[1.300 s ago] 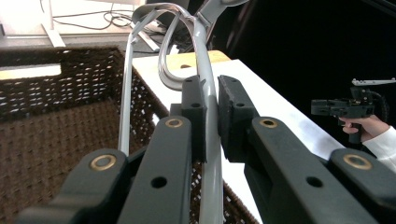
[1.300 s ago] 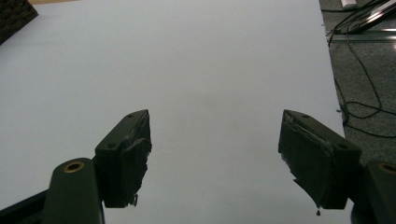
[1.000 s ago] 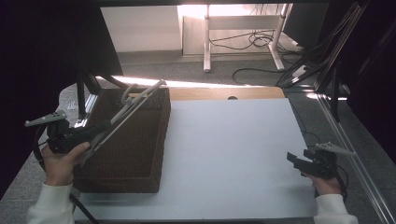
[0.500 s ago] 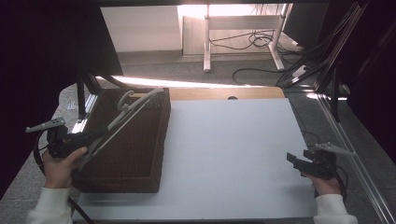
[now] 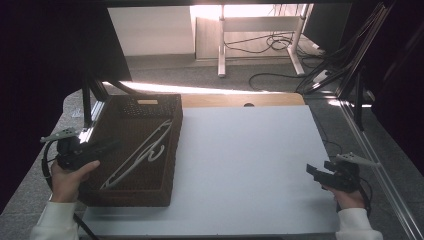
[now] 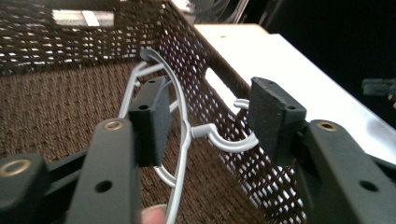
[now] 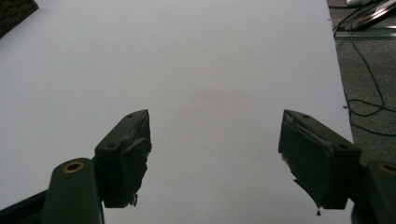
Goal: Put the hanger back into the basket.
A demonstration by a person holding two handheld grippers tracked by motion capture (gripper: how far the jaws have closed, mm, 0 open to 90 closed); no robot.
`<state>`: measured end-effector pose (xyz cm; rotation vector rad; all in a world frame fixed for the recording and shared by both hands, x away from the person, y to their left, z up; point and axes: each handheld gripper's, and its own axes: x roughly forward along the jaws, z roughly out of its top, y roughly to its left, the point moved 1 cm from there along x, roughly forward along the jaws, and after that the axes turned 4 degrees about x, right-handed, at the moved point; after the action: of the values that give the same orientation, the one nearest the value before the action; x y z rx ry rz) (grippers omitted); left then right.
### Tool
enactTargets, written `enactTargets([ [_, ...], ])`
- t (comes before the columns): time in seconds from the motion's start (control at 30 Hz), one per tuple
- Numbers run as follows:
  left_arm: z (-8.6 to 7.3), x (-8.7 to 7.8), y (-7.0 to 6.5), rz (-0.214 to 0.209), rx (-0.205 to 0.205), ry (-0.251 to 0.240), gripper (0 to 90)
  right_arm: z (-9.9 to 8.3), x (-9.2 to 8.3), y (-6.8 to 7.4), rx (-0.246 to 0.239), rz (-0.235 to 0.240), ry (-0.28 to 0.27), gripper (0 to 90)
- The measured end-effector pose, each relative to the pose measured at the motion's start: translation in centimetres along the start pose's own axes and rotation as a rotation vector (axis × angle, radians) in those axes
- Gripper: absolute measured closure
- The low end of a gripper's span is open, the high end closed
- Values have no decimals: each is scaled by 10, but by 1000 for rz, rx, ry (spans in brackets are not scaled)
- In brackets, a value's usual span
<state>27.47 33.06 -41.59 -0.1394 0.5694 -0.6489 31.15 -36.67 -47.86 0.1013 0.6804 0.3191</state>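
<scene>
Black, with jaws spread wide over bare white surface, the right hand-held gripper (image 5: 320,175) is seen at the near right edge of the worktop (image 5: 250,165); nothing is held between its pads, and its place is unchanged from a second ago. At the near left, the left hand-held gripper (image 5: 107,146) is held at the near-left wall of the brown woven basket (image 5: 167,165), pointing in over that wall. Its jaws have just been opening: in the left gripper view they stand apart, with the white plastic hanger (image 6: 184,135) lying between them but pressed by neither pad. A second ago that hanger was clamped and held tilted above the basket, one end raised over the far rim. Now it is released and lies flat on the basket floor (image 5: 142,152), running from the near-left corner toward the far right, its hook turned toward the basket's right wall. The left hand-held gripper has been lowered since then. Beyond the worktop, grey floor and cables are seen.
</scene>
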Motion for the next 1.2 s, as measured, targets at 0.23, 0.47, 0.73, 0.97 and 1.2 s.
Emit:
enactTargets([
  [0.23, 2, 6, -13, -31, 21, 11, 398, 1, 0, 2, -13, 15, 4, 253],
  [0.47, -1, 16, -24, 23, 49, 48, 349, 3, 2, 5, -39, 27, 10, 251],
  [0.73, -6, 25, -39, 59, 79, 58, 329, 4, 7, 17, -90, 74, 28, 246],
  [0.97, -8, 36, -63, 27, 112, 78, 317, 3, 5, 31, -141, 121, 46, 241],
  [1.2, -10, 45, -85, 14, 149, 85, 299, 2, -1, 54, -207, 169, 49, 239],
])
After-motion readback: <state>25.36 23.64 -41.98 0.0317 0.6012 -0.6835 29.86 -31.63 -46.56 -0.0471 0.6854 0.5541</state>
